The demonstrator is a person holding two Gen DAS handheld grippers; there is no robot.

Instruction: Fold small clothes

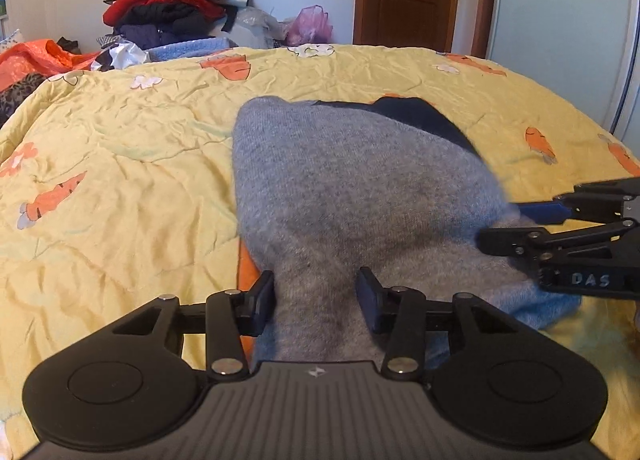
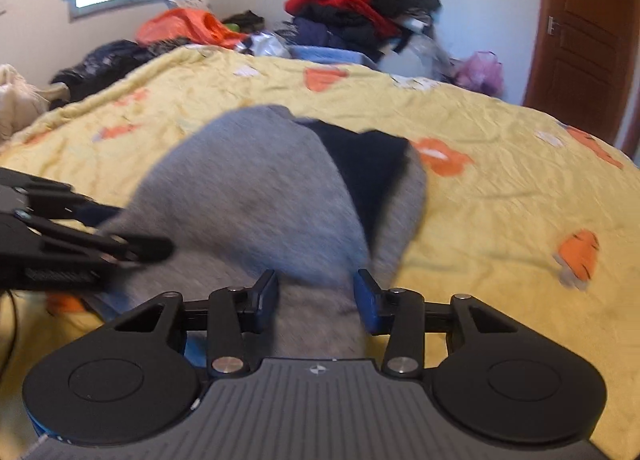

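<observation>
Gripping a bunched fold of a grey knitted garment (image 1: 360, 196) between its fingers, the left gripper (image 1: 316, 296) holds the cloth just ahead of itself over a yellow quilt (image 1: 120, 164). The right gripper (image 2: 316, 296) pinches another fold of the same garment (a dark navy part (image 2: 368, 172) shows at its far end). Each gripper appears beside the other, close together.

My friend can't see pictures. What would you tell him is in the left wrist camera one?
The left gripper pinches a gray knitted garment lying on a yellow quilt. The right gripper grips the same garment's side.
</observation>
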